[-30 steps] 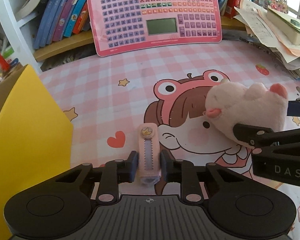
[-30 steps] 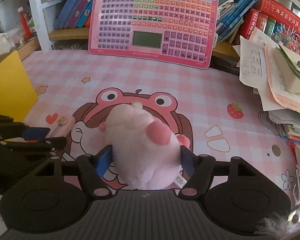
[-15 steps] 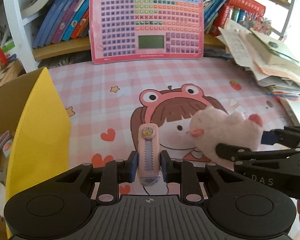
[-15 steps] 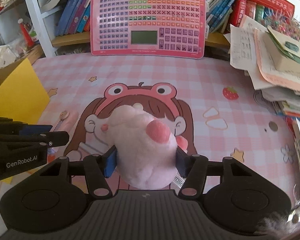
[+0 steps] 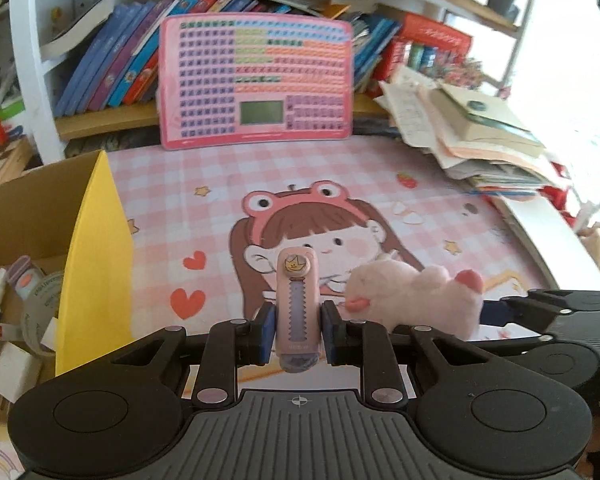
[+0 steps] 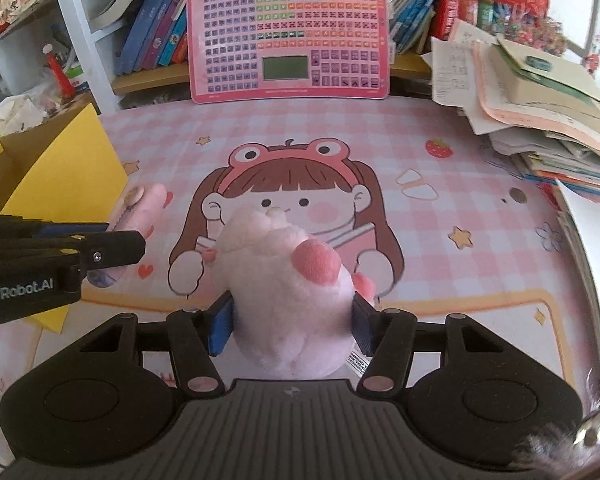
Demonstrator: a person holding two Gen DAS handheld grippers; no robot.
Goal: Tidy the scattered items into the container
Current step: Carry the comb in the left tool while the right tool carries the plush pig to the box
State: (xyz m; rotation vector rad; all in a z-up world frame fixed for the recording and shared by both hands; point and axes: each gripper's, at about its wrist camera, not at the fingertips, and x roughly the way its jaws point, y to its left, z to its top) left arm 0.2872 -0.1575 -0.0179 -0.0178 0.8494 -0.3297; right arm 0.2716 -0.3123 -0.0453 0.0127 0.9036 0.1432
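Pink checked mat (image 5: pixel 440 184) covers the table, with bookshelves (image 6: pixel 148 40) and a pink keyboard toy (image 6: pixel 288 32) at 12 o'clock. The left gripper (image 5: pixel 296 332) has its fingers narrowed on a pink cutter (image 5: pixel 297 304), held above the mat. At 9 o'clock from it stands the box (image 5: pixel 96 248) with a yellow flap, tape and small items inside. The right gripper (image 6: pixel 290 320) has its fingers clamped on a pink plush (image 6: pixel 288 292), at 3 o'clock of the cutter.

A white bookshelf (image 6: pixel 84 40) stands behind the pink checked desk mat (image 6: pixel 480 240), daylight at right.
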